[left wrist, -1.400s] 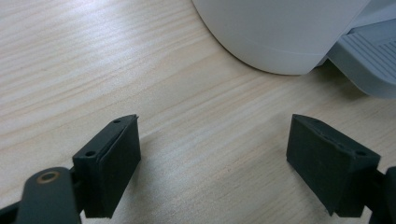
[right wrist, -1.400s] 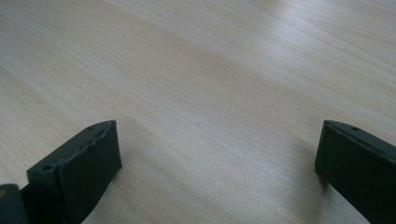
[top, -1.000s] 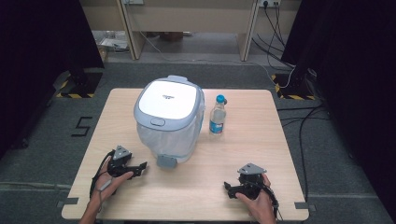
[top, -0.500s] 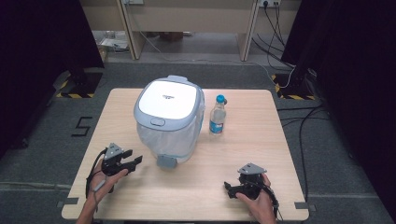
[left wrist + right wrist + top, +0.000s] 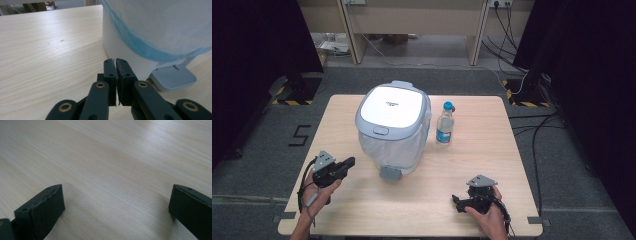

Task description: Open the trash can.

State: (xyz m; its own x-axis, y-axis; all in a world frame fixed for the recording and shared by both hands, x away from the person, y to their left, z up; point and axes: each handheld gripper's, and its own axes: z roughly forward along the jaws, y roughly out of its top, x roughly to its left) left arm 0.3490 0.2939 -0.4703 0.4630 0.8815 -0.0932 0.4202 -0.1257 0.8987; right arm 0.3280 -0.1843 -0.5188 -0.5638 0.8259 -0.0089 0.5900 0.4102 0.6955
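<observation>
Black left gripper (image 5: 346, 165), jaws just closed on nothing, points level at the bin (image 5: 393, 131); right gripper (image 5: 458, 201) rests wide open.

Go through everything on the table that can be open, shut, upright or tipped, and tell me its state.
Bin: upright, lid shut, bag liner fitted.
Pedal: up, nothing pressing on it.
Bottle: upright, blue cap on.
Left claw: shut, nothing held, just closed.
Right claw: open wide, nothing held, over bare table.

1. High view: looks forward and down from above on the whole desk (image 5: 492, 150).
2. Left claw view: low, close beside the bin (image 5: 150, 30), also in the high view.
3. Right claw view: skims bare desk closely.
</observation>
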